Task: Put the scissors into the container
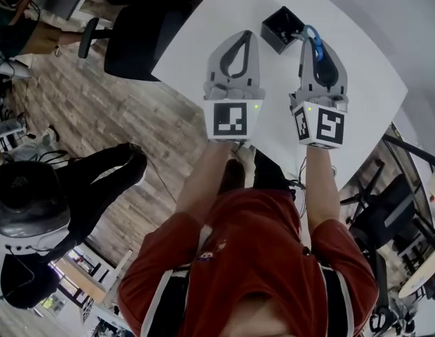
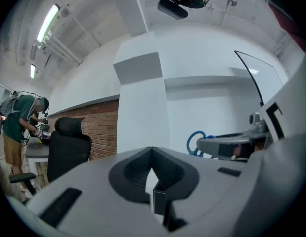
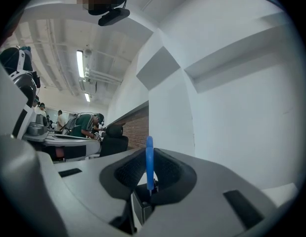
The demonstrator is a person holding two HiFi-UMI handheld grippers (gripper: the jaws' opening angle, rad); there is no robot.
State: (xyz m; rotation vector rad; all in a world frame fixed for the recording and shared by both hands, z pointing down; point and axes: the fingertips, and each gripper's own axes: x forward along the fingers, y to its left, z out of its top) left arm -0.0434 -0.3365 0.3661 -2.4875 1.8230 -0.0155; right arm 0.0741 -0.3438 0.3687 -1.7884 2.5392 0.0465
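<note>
Left claw (image 1: pixel 247 36) first: its grey jaws are pressed together with nothing between them, held over the near-left part of the one white table (image 1: pixel 372 83). At the far end between my two claws sits a single black square open-topped container (image 1: pixel 273 35). Just right of it, my right claw (image 1: pixel 308 39) is clamped on the one pair of blue-handled scissors (image 1: pixel 315 45), whose handle loop pokes out past the jaw tips beside the container. Off the table's left edge stands one black office chair (image 1: pixel 133 41) on a wood-plank floor (image 1: pixel 112 118). White walls and a band of brick wall (image 2: pixel 101 127) close the room.
</note>
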